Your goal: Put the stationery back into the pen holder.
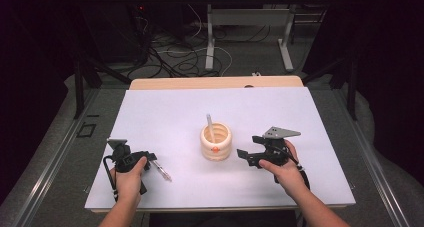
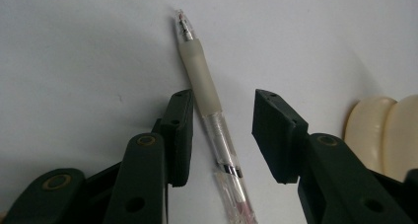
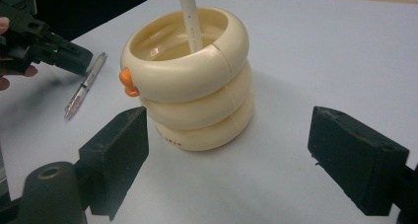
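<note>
A cream ringed pen holder (image 1: 216,142) (image 3: 190,83) with a small orange beak stands mid-table, a white pen (image 1: 210,128) (image 3: 189,19) upright inside it. A clear pen with a pale rubber grip (image 2: 209,110) (image 1: 161,170) (image 3: 85,86) lies flat on the white table. My left gripper (image 1: 150,159) (image 2: 222,135) is open, its jaws straddling that pen's barrel without touching it. My right gripper (image 1: 243,156) (image 3: 229,160) is open just right of the holder, aimed at it, jaws apart on either side of its base.
The white table surface (image 1: 165,117) extends well beyond the objects, with a wooden strip at its far edge. Behind it are cables and metal desk legs on the floor. The holder's edge (image 2: 382,135) appears at the right of the left gripper view.
</note>
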`<state>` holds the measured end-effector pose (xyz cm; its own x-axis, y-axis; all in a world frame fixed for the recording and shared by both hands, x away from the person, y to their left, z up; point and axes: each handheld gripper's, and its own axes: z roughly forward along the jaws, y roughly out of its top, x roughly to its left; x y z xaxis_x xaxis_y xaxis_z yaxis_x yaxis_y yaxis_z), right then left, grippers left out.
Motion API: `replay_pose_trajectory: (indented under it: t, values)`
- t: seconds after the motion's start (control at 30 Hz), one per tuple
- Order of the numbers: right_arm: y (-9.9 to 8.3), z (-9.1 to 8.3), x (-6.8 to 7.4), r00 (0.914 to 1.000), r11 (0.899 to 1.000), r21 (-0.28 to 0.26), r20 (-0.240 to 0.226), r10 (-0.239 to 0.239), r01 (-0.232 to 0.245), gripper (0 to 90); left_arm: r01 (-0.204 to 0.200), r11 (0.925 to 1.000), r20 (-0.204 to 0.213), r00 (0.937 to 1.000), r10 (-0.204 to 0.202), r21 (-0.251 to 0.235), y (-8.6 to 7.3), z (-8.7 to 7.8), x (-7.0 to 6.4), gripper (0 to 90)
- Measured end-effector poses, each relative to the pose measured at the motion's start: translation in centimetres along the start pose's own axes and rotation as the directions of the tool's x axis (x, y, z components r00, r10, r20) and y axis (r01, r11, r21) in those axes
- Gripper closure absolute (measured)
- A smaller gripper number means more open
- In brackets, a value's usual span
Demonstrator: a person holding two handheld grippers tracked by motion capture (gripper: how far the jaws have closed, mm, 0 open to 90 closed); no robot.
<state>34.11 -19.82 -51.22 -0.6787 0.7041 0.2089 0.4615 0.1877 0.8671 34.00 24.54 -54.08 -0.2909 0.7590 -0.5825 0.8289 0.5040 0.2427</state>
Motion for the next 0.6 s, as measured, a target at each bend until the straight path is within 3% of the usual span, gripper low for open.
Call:
replay_pose_trajectory:
  t: [0.17,0.33,0.5,0.6]
  values:
    - [-0.02,0.03,0.0,1.0,1.0,0.001,0.0,-0.001,0.001,15.4,0.03,0.9995,0.013,0.9995,-0.03,0.015,0.16,0.35,0.28,61.4]
    - [-0.05,0.07,0.05,1.0,1.0,0.004,0.0,0.006,-0.006,15.4,0.045,0.999,-0.002,0.999,-0.045,0.001,0.15,0.6,0.09,64.1]
    - [-0.04,0.07,0.01,1.0,1.0,-0.002,0.0,0.001,-0.001,15.4,0.108,0.994,0.004,0.9941,-0.108,-0.017,0.17,0.7,0.29,66.8]
    - [-0.06,0.07,0.0,1.0,1.0,-0.001,-0.001,0.004,-0.004,15.4,0.12,0.9927,0.007,0.9927,-0.12,-0.003,0.24,0.66,0.33,68.0]
